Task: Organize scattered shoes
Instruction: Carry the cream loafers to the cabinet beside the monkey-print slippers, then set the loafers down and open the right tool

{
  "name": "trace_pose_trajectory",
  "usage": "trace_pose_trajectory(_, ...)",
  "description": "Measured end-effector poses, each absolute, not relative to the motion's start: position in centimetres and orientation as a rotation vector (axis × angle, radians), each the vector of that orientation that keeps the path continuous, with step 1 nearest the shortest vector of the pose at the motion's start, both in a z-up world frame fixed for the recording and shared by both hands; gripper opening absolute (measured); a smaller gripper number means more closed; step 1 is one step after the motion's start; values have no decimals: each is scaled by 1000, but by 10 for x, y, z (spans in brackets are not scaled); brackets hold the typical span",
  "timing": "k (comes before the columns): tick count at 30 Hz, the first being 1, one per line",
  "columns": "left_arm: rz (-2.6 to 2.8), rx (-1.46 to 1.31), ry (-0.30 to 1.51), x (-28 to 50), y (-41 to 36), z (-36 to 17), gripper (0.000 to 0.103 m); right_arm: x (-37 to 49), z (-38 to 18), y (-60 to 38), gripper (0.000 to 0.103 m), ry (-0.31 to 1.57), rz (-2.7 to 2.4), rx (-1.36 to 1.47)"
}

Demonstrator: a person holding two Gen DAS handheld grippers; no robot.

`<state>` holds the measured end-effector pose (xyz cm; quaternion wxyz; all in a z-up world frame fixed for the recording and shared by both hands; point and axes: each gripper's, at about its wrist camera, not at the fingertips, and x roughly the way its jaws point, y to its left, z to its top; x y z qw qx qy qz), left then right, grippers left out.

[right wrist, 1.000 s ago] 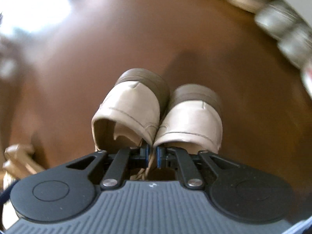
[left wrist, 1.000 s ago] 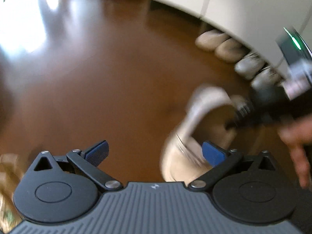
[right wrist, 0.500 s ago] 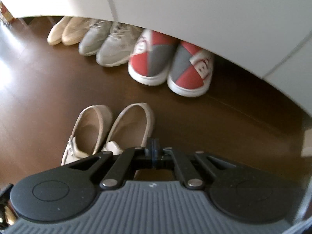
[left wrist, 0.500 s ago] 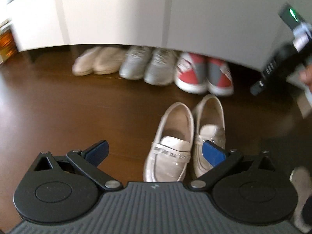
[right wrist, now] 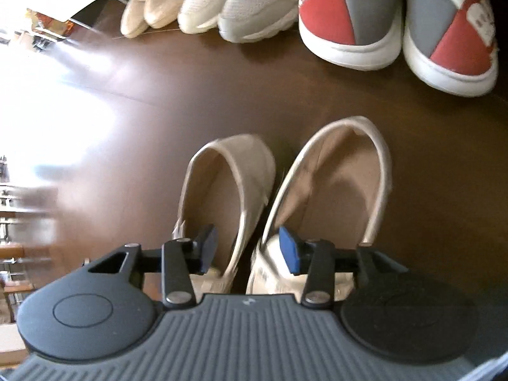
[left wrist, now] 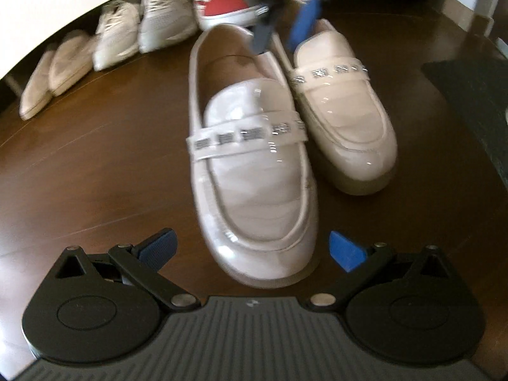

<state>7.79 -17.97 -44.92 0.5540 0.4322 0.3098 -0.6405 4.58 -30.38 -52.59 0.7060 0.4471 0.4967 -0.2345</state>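
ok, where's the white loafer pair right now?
On the dark floor, side by side: centre of the left wrist view, just in front of the red-and-grey slip-ons, with the right gripper open over their heels.

you see glossy patent loafers [left wrist: 254, 171] with shiny metal trim on the straps — on a polished dark wood floor [left wrist: 95, 165]. the grey sneakers [right wrist: 254, 9] look like matt mesh cloth — the gripper pads [right wrist: 290, 249] like ribbed blue rubber.
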Motion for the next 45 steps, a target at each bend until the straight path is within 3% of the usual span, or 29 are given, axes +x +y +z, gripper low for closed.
trace_pose_trajectory(8, -1617, 1022, 647, 57, -178, -457, 103, 84, -537, -296, 37, 1185, -584, 800)
trace_pose_trajectory(9, -1630, 1027, 635, 55, -180, -457, 103, 87, -542, -297, 25, 1210, -601, 763)
trace_pose_trajectory(13, -1713, 1043, 600, 35, -191, -451, 103, 72, -539, -303, 8, 1203, -589, 752)
trace_pose_trajectory(27, -2013, 1024, 527, -77, -276, -439, 103, -124, -539, -397, 9, 1085, -887, 1017)
trace_pose_trajectory(38, -1867, 969, 625, -68, -348, -460, 103, -154, -535, -483, 11, 1107, -1046, 685)
trace_pose_trajectory(45, -1861, 947, 663, -75, -374, -470, 103, -180, -514, -467, 17, 924, -992, 618)
